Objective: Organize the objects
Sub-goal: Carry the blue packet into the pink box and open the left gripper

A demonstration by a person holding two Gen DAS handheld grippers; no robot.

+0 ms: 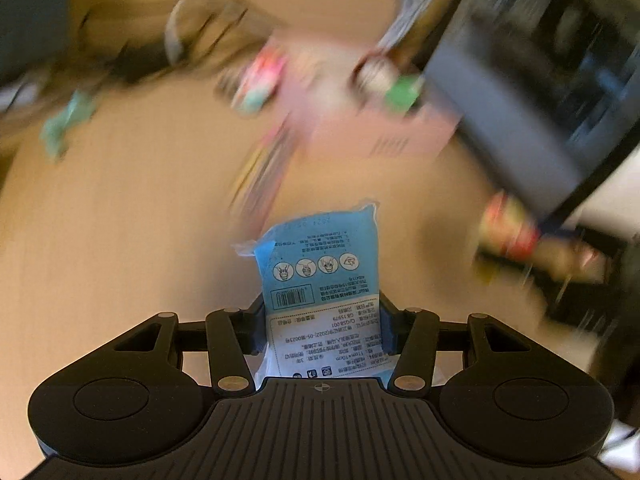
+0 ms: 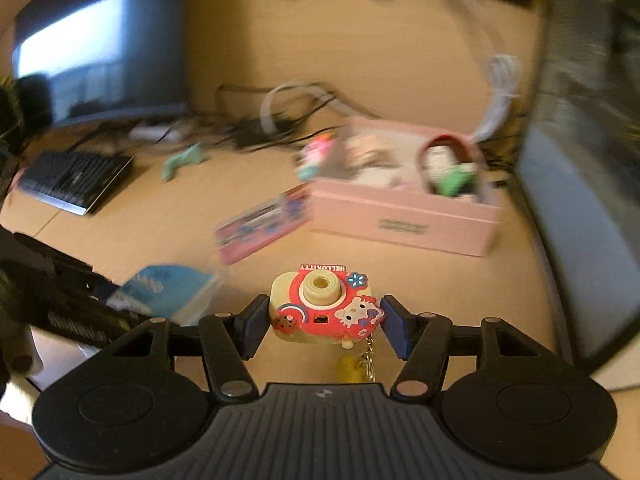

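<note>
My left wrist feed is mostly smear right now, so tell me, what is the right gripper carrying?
Observer: The right gripper grips a red and cream toy camera, with a keychain dangling beneath it.
Operator: Is the pink box open?
Observer: Yes, the pink box is open on top, with small toys inside.
Operator: Anything far to the left?
Observer: A dark keyboard lies on the table there.
</note>
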